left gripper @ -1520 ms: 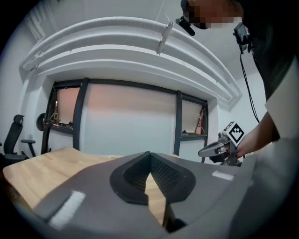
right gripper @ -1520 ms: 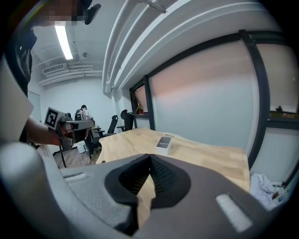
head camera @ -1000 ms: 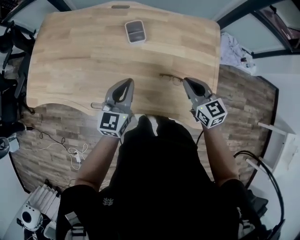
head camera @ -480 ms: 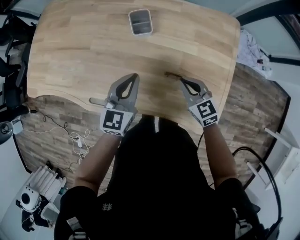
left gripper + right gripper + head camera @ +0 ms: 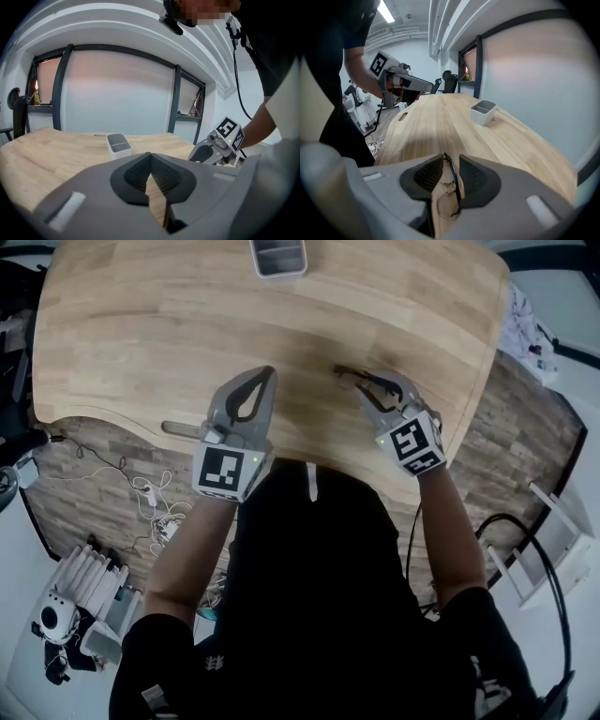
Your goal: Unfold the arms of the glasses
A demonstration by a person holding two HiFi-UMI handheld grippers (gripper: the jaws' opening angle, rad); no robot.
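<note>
Thin dark-framed glasses (image 5: 349,373), arms folded, lie on the wooden table (image 5: 141,334) near its front right edge. My right gripper (image 5: 367,385) is tilted down over them. In the right gripper view the glasses (image 5: 456,187) lie on the wood in the gap of my right gripper (image 5: 451,159), whose jaws stand a little apart, one rim close along the right pad. My left gripper (image 5: 270,371) hovers to the left of the glasses, shut with nothing in it; its pads meet in the left gripper view (image 5: 151,157), where the right gripper (image 5: 206,152) shows at the right.
A small grey tray (image 5: 278,254) stands at the table's far side, also seen as the tray (image 5: 118,143) and the tray (image 5: 483,112). Cables (image 5: 150,502) lie on the floor left of me. A cloth (image 5: 525,329) lies off the table's right edge.
Both grippers have sunk toward the table. The right gripper has rolled and tipped down, and the glasses, a little ahead of it before, now lie between its jaws.
</note>
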